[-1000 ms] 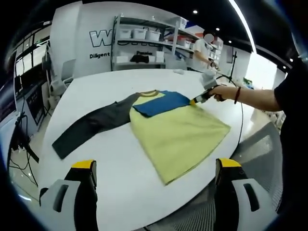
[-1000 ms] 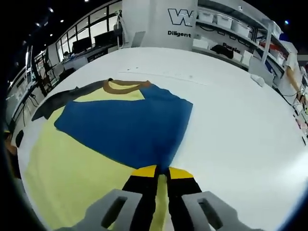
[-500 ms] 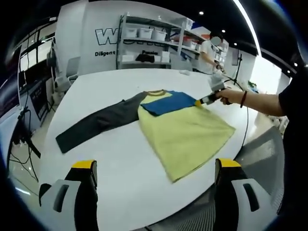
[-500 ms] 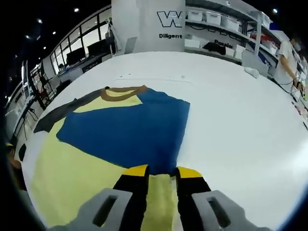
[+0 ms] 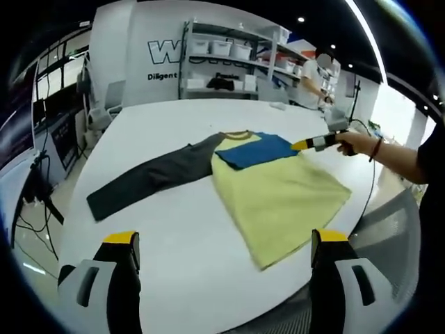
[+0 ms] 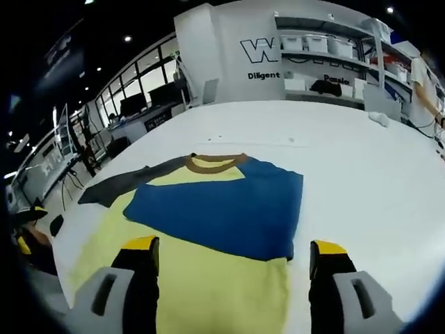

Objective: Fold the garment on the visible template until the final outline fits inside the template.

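My left gripper (image 5: 222,257) jaws spread above the table (image 5: 174,229), right gripper (image 6: 233,268) jaws spread over the garment (image 6: 208,229), blue sleeve (image 6: 222,209) folded across ahead of them

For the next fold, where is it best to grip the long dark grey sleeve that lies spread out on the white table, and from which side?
Probably at its free cuff end. The dark grey sleeve lies flat and straight, away from the yellow body, with bare white table around the cuff. The open left gripper is on that side and can come in low along the sleeve's length.
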A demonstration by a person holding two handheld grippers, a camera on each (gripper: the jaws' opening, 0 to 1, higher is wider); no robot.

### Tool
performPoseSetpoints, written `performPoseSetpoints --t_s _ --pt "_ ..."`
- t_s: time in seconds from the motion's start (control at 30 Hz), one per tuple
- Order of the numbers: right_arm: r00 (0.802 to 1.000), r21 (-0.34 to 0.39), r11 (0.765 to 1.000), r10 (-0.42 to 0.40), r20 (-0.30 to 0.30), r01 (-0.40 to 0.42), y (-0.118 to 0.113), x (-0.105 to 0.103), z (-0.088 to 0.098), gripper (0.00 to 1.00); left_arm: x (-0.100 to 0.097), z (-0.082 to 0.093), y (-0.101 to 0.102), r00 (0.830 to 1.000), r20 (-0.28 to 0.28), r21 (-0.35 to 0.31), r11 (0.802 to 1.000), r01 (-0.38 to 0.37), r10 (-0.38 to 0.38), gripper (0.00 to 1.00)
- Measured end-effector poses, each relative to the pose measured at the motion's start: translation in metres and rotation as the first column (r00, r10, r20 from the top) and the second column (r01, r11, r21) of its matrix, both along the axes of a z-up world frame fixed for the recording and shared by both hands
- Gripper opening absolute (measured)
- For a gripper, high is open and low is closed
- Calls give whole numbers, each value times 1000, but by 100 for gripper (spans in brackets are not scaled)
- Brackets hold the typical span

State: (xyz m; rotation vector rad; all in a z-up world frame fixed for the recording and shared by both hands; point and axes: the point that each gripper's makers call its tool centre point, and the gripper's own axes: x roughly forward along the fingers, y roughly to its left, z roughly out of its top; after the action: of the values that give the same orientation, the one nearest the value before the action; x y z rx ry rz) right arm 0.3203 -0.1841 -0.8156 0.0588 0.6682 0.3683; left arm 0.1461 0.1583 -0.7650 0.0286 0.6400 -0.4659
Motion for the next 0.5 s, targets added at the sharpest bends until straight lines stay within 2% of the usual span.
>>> performPoseSetpoints --t_s 0.07,0.17,0.23,0.5 --pt "1000 -10 1000 23 11 -23 5 -5 5 99 0 -1 0 1000 -6 1 1000 2 -2 99" --pt "998 -22 998 52 23 -52 10 -12 13 99 2 -1 1 1000 -12 -17 1000 -9 9 99" --pt "995 -1 995 99 32 -99 23 -24 23 99 4 -1 4 999 -16 -36 999 -28 27 99" --pt "977 -4 978 208 57 -208 44 -54 46 99 16 -3 22 995 -20 -16 995 -100 100 98"
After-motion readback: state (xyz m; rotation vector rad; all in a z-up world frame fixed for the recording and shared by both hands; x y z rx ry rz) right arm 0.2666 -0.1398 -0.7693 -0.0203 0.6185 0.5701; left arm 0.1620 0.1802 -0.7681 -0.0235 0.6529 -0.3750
